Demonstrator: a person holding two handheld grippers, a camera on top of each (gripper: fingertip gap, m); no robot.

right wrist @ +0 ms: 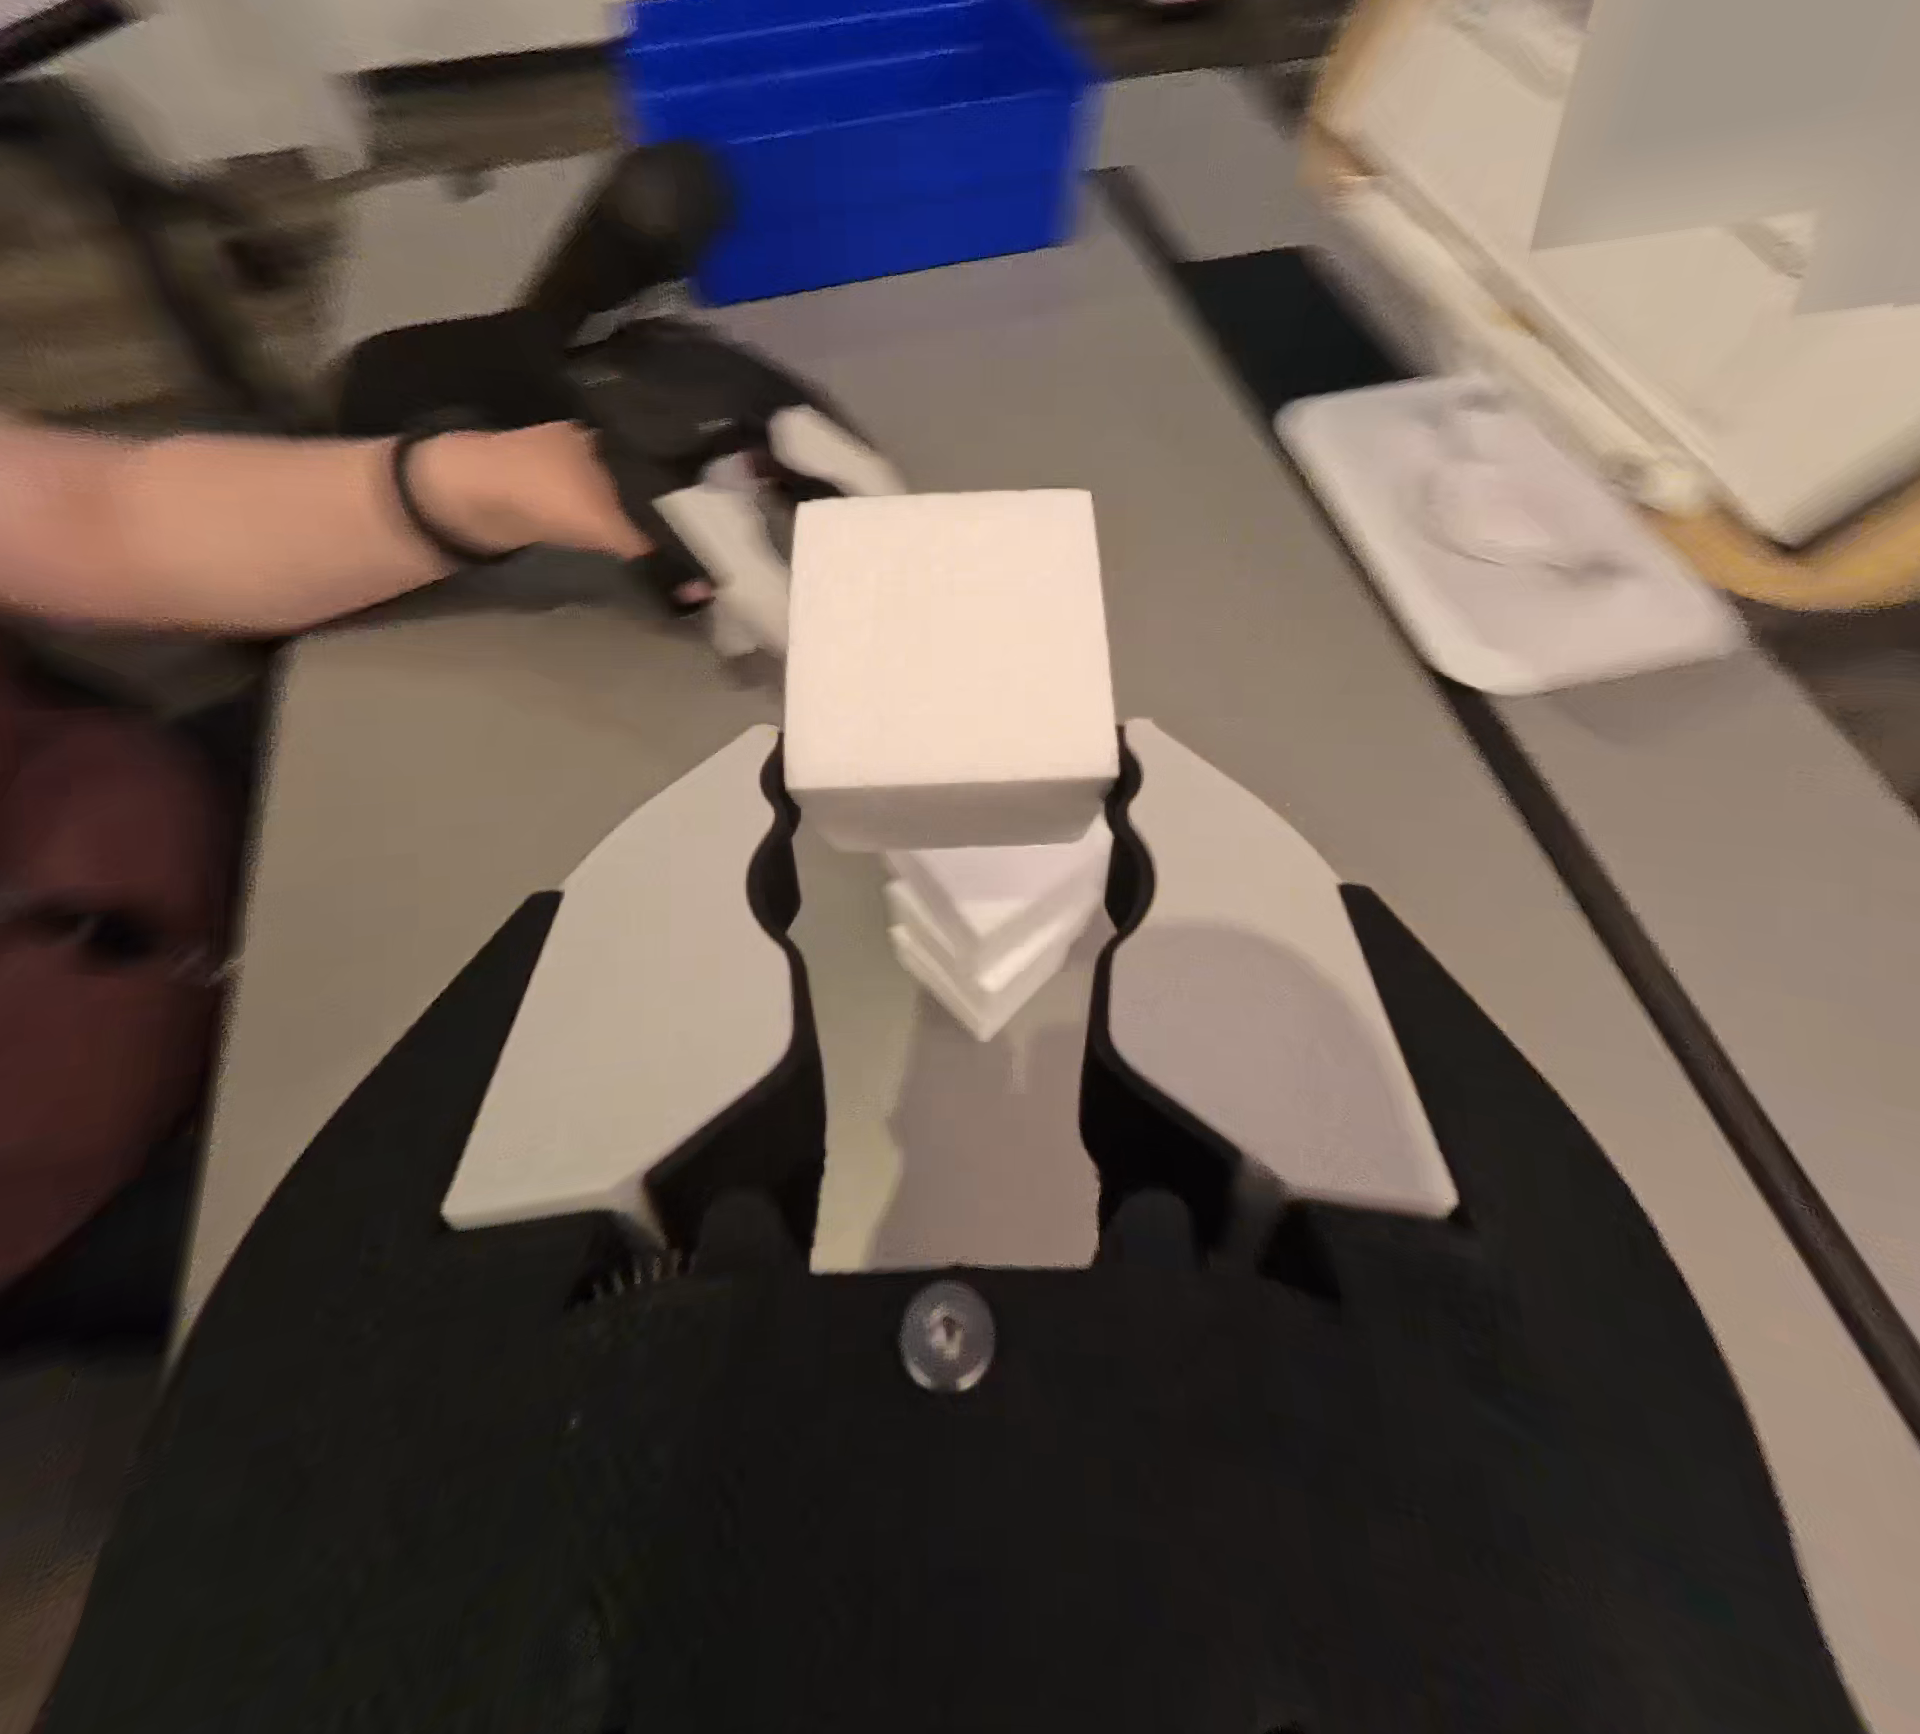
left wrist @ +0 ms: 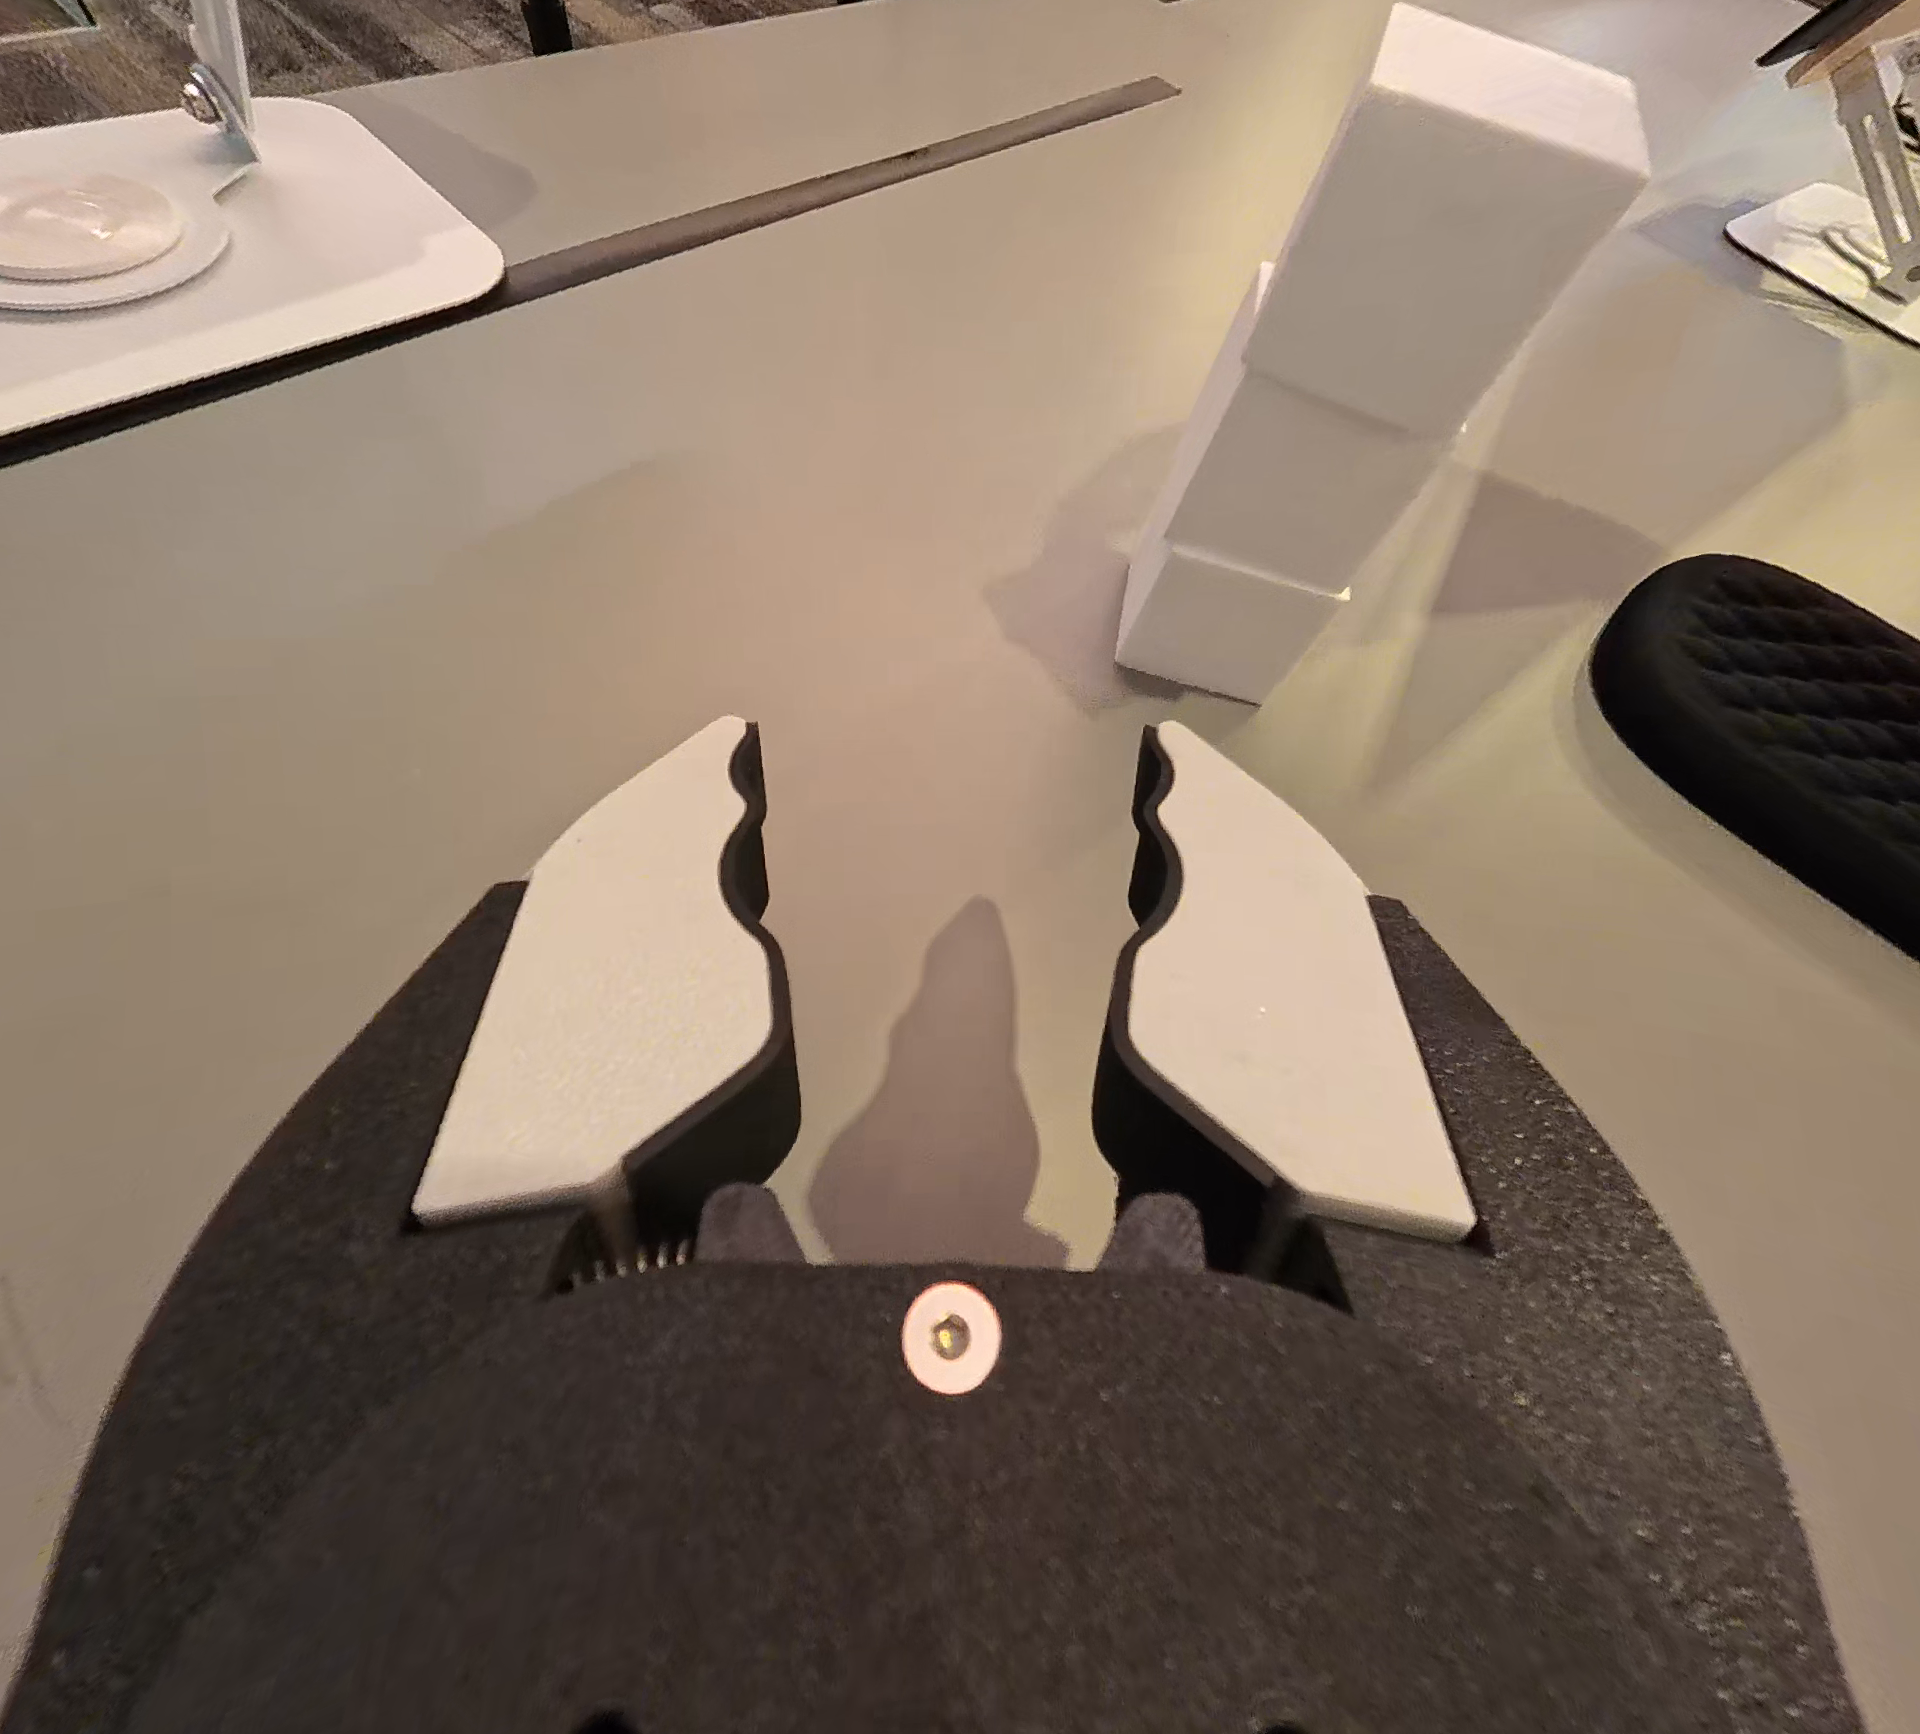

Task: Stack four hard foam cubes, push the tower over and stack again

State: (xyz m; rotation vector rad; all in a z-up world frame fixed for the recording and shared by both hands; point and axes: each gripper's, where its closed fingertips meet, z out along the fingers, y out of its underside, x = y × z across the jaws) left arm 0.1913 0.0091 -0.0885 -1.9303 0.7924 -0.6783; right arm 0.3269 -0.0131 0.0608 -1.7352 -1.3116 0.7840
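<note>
1. The left gripper [left wrist: 951, 728] hovers low over the grey desk [left wrist: 623, 593], its jaws spread wide with nothing between them.
2. The right gripper [right wrist: 951, 728] looks down on the tower; its jaws flank the top cube [right wrist: 940, 645], though whether they pinch it cannot be told.
3. The tower of white foam cubes [left wrist: 1340, 375] stands on the desk ahead and right of the left gripper, its blocks slightly offset.
4. A blue bin [right wrist: 862, 115] sits beyond, and white stand bases [left wrist: 208, 250] rest at the desk's edges.
</note>
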